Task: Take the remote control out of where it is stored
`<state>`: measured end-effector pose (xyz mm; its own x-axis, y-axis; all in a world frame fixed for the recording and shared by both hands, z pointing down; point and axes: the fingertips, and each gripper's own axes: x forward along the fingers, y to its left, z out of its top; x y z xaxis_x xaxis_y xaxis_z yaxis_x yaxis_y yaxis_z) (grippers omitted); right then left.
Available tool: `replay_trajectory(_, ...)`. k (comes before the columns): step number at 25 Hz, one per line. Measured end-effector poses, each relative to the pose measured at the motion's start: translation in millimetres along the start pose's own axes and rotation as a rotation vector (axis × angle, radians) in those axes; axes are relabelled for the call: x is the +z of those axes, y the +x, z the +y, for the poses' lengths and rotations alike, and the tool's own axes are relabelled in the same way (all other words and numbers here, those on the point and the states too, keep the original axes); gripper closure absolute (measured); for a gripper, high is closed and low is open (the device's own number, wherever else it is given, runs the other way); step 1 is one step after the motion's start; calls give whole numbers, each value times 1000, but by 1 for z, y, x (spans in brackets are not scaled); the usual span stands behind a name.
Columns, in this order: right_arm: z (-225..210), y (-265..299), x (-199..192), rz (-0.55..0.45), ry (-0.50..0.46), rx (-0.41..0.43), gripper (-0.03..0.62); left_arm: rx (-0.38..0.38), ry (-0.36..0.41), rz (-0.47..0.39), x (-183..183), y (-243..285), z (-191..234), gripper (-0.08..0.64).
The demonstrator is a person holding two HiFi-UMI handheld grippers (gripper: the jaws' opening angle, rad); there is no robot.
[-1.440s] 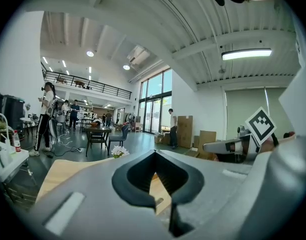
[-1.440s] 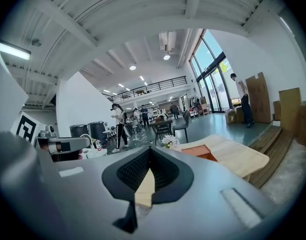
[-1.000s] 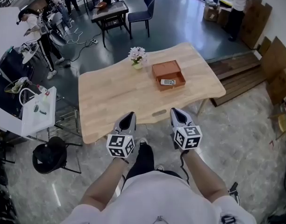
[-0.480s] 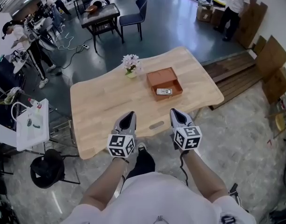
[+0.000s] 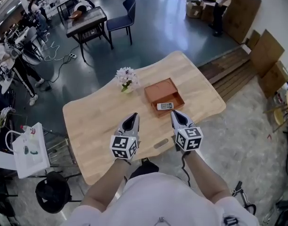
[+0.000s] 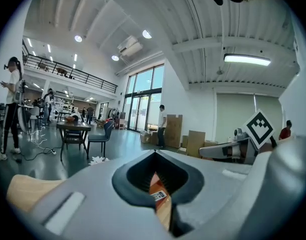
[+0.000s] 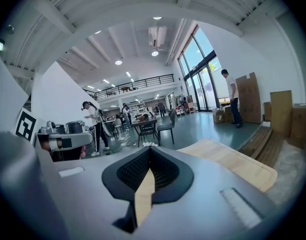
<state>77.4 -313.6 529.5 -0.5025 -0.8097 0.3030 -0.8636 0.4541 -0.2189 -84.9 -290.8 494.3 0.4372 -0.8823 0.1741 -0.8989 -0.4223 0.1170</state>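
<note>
A small grey-white remote control (image 5: 165,106) lies in an open orange-brown box (image 5: 159,89) on the wooden table (image 5: 97,121), near the box's front wall. Both grippers hover over the table's near edge, short of the box. My left gripper (image 5: 131,118) is to the box's lower left, my right gripper (image 5: 177,113) just in front of its front right corner. Both are shut with nothing held. In the left gripper view the remote (image 6: 158,195) and box (image 6: 154,183) show through the slit between the jaws of the left gripper (image 6: 154,153). The right gripper (image 7: 150,149) points over bare table (image 7: 233,164).
A small vase of white flowers (image 5: 126,78) stands left of the box. A slot (image 5: 160,143) is cut near the table's front edge. Behind the table are a dark desk (image 5: 85,20) and a blue chair (image 5: 124,18). A white cart (image 5: 28,149) and a black stool (image 5: 53,192) stand at the left.
The table and box have drawn nearer and lower in the head view. Both grippers now reach over the table's near edge, closer to the box. Their jaws stay as they were.
</note>
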Motion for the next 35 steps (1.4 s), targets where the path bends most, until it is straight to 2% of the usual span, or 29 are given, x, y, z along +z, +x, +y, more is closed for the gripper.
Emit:
replay_trajectory(5,-1,44,18,-14,15,-29,565,-71,3,16,4,36,26,558)
replay_trajectory(8,-4,63,20,0,17,-38,565,-81,-7,24,4,50,42,558)
replay_trajectory(13,-7,90,17,50,0,-34,565,-64,-30,31,4,65,66,559)
replay_trajectory(24,-15,137,-2,147,-25,60,565,33,-89,67,-19,81,95,558)
replay_trajectory(26,-22,147,-13,192,-62,90,565,52,-102,78,-26,81,97,558)
replay_trajectory(30,-40,179,-61,369,-236,183,559,112,-146,112,-49,72,107,559)
replay_trajectory(32,-53,197,-96,485,-320,233,505,140,-166,131,-64,66,112,558)
replay_trajectory(35,-80,220,-150,649,-432,267,467,182,-196,162,-88,57,116,559)
